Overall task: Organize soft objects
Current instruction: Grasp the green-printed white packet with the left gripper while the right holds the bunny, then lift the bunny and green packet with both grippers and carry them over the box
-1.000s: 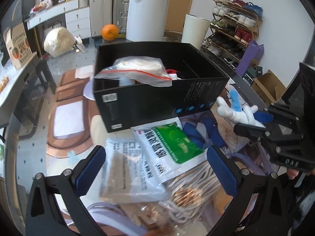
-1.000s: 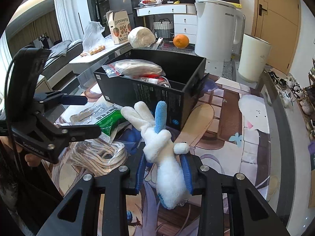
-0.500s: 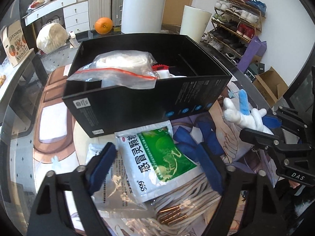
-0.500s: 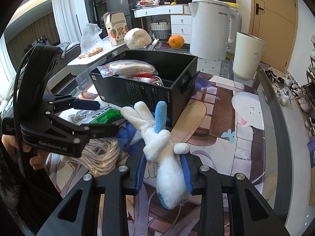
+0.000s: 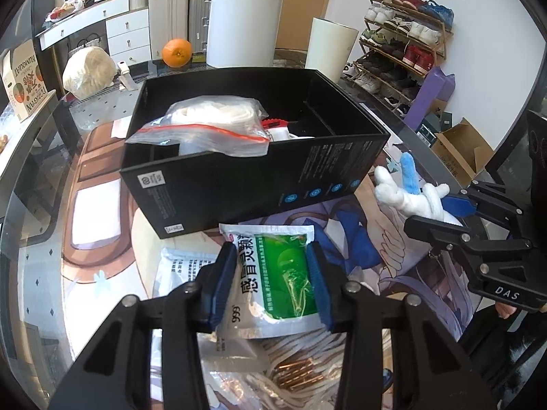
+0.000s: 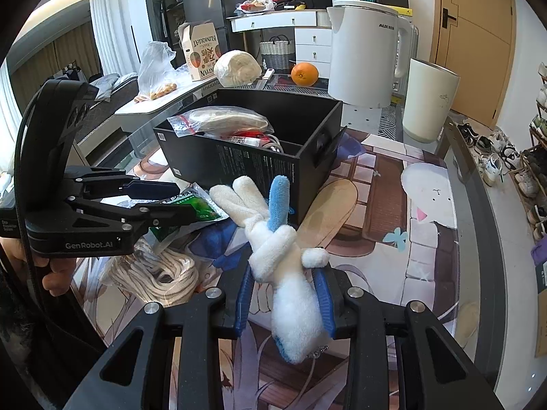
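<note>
1. While my own two tools block the bottom of both views, I can still make out the printed mat [image 6: 393, 184] that covers the table; its near edge is cut off in both views.
2. The black cardboard box [image 5: 239, 184] sits on that mat, open at the top, rigid and matte. A clear zip bag [image 5: 212, 126] of white stuff droops over its near wall and hides much of what is inside; I cannot name the red and white items behind it.
3. My left gripper [image 5: 271, 280] now straddles the glossy green-and-white sachet [image 5: 273, 273], which lies flat just in front of the box. A second ago the jaws stood wide, either side of the whole pile; they are closing, and the blue pads look to be at the sachet's edges, though I cannot tell whether they press yet.
4. A second, paler packet [image 5: 184, 273] lies partly under the sachet, its print too small to read.
5. A bagged coil of cream cord [image 6: 160, 276] is half hidden by the left tool.
6. My right gripper [image 6: 283, 300] stays clamped on the fuzzy white plush rabbit [image 6: 290, 280] with one blue ear, unchanged, held off the mat beside the box.
</note>
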